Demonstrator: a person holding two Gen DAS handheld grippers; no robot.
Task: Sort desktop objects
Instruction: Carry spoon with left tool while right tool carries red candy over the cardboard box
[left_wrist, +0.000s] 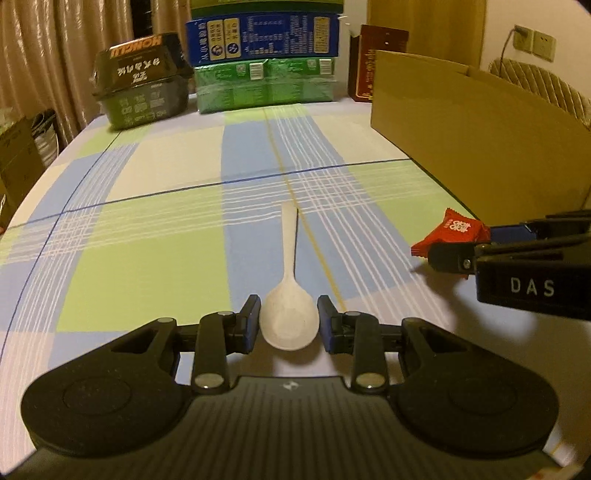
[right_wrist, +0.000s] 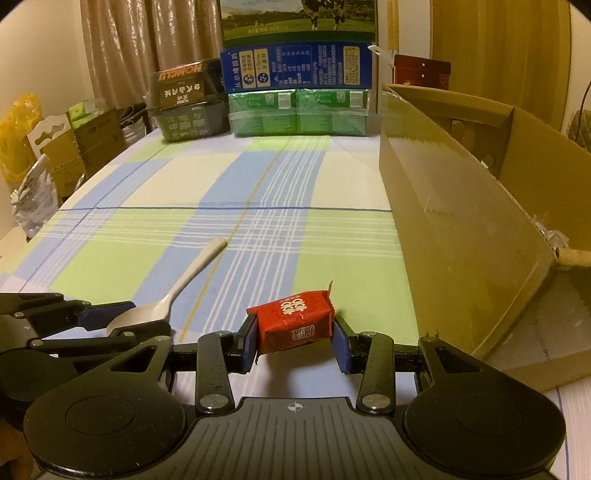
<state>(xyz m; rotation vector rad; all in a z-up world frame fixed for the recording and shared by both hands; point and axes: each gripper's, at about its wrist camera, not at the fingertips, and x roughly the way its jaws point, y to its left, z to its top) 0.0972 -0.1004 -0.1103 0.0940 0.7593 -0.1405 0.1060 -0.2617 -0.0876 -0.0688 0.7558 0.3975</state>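
first, the left wrist view: the left gripper (left_wrist: 289, 324) is open, its jaws standing on either side of the bowl of the white spoon (left_wrist: 289, 295) without visibly touching it. the spoon lies flat on the checked cloth of the desk (left_wrist: 147, 229), near the front edge, handle pointing toward the far edge. nothing is gripped yet. to do this well, i would judge that the jaws should close squarely across the widest part of the bowl, low to the cloth, since a smooth rounded bowl may slip forward out of the pads. the right gripper (left_wrist: 443, 254) enters from the right edge, at the red candy packet (left_wrist: 452, 230), with the cardboard box (left_wrist: 472, 147) just behind it along the right side of the desk.

now the right wrist view: the right gripper (right_wrist: 294, 345) brackets the red candy packet (right_wrist: 293, 325); the left pad looks pressed against it, while a thin gap shows at the right pad, so i cannot tell whether it is truly held. the packet sits near the front edge, just left of the cardboard box (right_wrist: 461, 221), whose open top is the likely place for sorted things. a soft wrapper wants a gentle, centred squeeze. the left gripper (right_wrist: 110, 321) and the spoon (right_wrist: 177, 291) show at the lower left.
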